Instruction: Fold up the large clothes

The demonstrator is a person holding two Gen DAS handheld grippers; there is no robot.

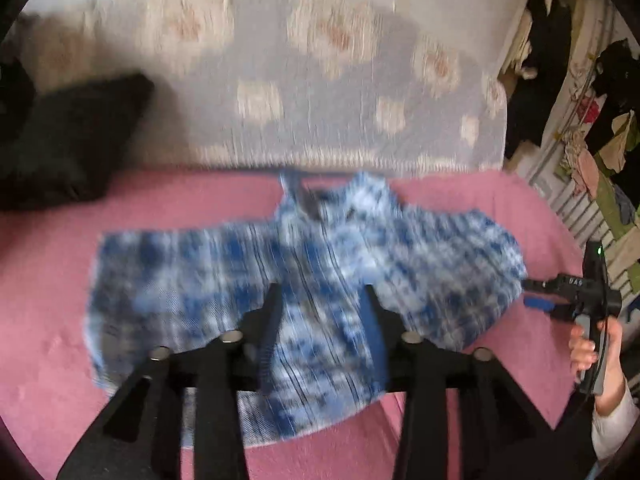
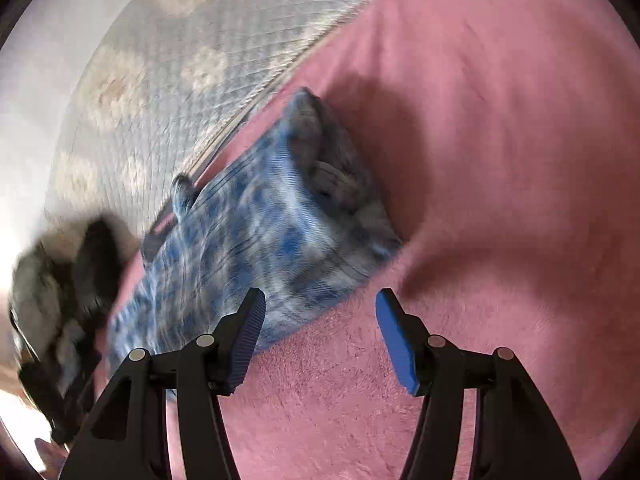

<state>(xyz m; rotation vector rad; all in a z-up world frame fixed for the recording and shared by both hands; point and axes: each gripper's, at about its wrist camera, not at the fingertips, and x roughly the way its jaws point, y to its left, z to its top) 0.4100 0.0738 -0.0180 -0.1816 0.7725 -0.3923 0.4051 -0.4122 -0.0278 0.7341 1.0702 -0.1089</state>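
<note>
A blue-and-white plaid shirt (image 1: 240, 276) lies spread on a pink blanket (image 1: 48, 288), collar toward the far side, sleeves out to both sides. My left gripper (image 1: 322, 300) is open and hovers over the shirt's lower middle, holding nothing. My right gripper (image 2: 320, 304) is open and empty, just off the shirt's right sleeve (image 2: 280, 224); it also shows in the left wrist view (image 1: 536, 294) at the sleeve end, held by a hand. Both views are motion-blurred.
A grey floral quilt (image 1: 320, 80) runs along the far side of the pink blanket. A black cushion (image 1: 72, 140) lies at the far left. Hanging clothes (image 1: 600, 120) and a white radiator stand at the right.
</note>
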